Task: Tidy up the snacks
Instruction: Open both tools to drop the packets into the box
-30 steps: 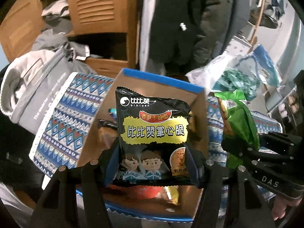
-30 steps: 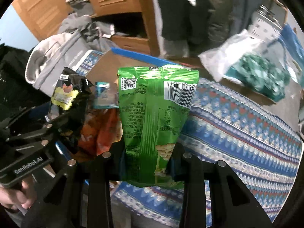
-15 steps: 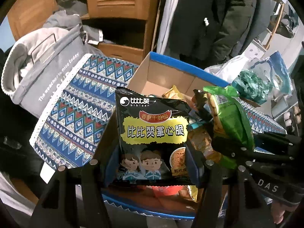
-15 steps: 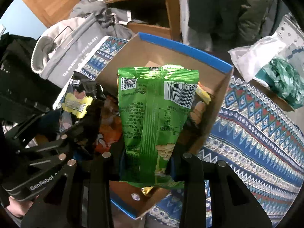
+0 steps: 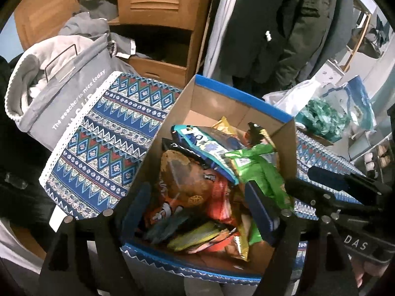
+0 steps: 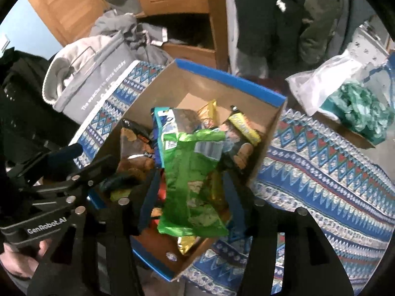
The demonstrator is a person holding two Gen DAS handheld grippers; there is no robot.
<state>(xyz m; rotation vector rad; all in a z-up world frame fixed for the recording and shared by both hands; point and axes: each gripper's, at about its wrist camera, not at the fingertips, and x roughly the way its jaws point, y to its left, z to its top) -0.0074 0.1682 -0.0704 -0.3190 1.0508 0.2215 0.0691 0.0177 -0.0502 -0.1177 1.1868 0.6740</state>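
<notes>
Your right gripper [image 6: 190, 192] fingers are opening, freeing the crinkled green snack bag [image 6: 191, 180], lengthwise between them over the blue-rimmed cardboard box [image 6: 229, 79]; left fingers opening, empty.

Surface covered with blue patterned woven cloth [image 6: 321, 172], white trim on the left edge. Open brown cardboard box with blue rim [image 6: 229, 79] sits on it, centre. Far right: clear plastic bag of teal wrapped pieces [image 6: 358, 103]. Far left, grey fabric tote [image 5: 69, 93] just beside the cloth's edge.
</notes>
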